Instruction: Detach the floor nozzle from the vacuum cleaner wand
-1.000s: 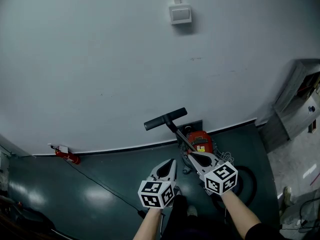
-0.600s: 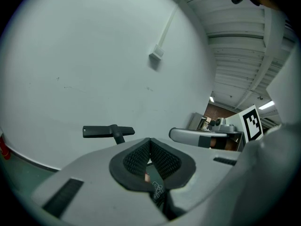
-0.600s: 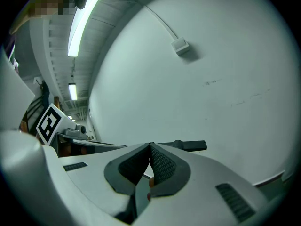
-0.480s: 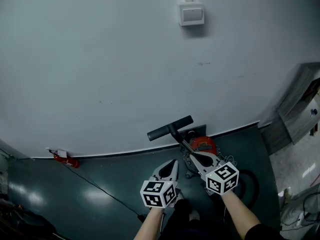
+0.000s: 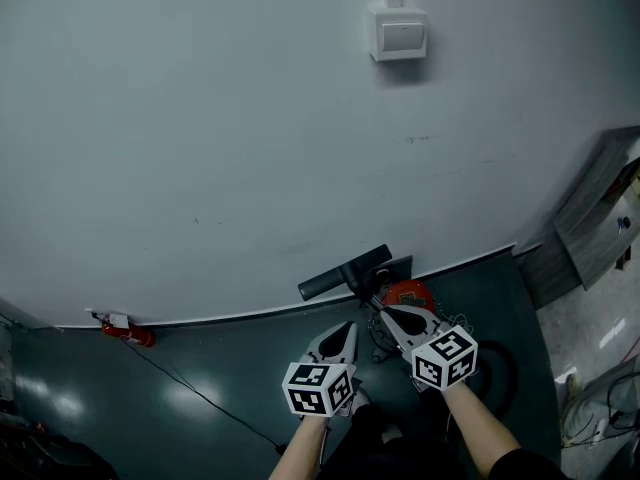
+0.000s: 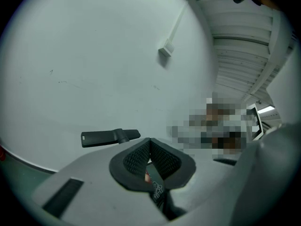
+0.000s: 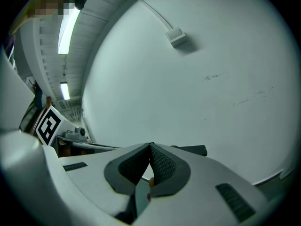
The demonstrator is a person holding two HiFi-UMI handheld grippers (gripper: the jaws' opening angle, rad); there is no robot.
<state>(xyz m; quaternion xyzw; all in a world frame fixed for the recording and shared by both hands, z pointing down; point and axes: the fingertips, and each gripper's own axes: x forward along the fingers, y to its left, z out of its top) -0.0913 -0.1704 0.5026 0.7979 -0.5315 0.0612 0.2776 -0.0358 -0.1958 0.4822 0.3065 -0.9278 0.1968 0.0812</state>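
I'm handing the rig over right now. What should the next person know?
Left gripper: shut, empty, short of the vacuum.
Right gripper: shut, empty, close to the wand; I cannot tell whether it touches.
Nozzle: on the wand's end, by the wall. The red vacuum body sits on the floor.
Done: nothing yet.
Left: grip wand and nozzle, then pull the nozzle off.

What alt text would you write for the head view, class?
The left gripper and right gripper, both shut and empty, point toward a red vacuum cleaner whose black floor nozzle sticks up before a pale wall.
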